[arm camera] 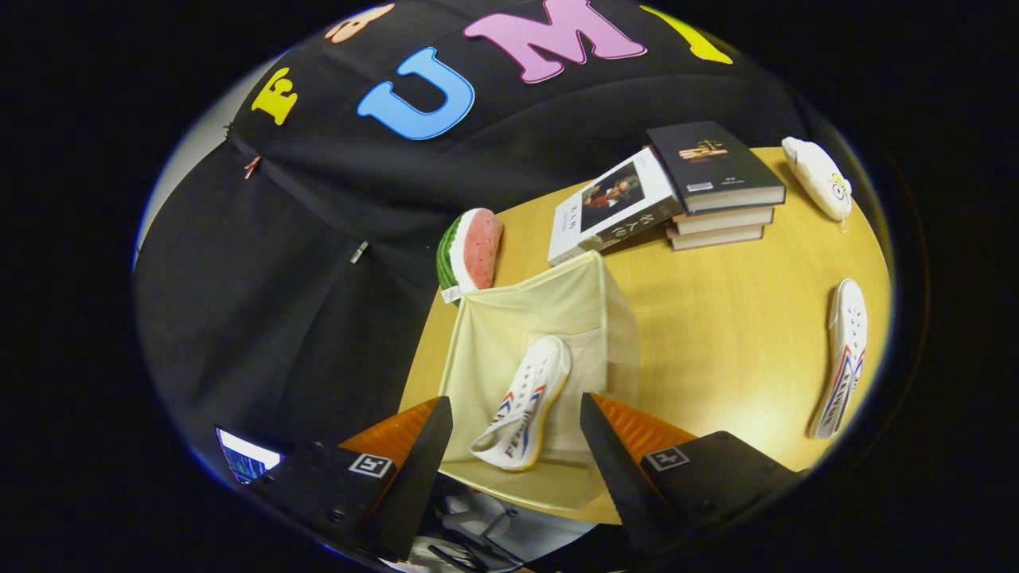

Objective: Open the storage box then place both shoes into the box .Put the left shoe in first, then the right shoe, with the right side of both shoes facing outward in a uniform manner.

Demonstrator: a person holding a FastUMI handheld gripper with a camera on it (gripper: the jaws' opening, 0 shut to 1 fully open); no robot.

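Fingers (pixel 434 446) spread empty around shoe (pixel 521 414) in box (pixel 509 318), its heel crumpled.

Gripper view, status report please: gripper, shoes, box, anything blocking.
Gripper open, above box. One shoe inside box, between the fingers. Second shoe on table, apart from box. Nothing blocking it.

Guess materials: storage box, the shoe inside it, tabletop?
Storage box: thin pale fabric or mesh, matte; walls look slightly see-through and sag. Shoe between the open gripper fingers: likely canvas, matte white with stripes. Table: light wood-look laminate, smooth, slight sheen.
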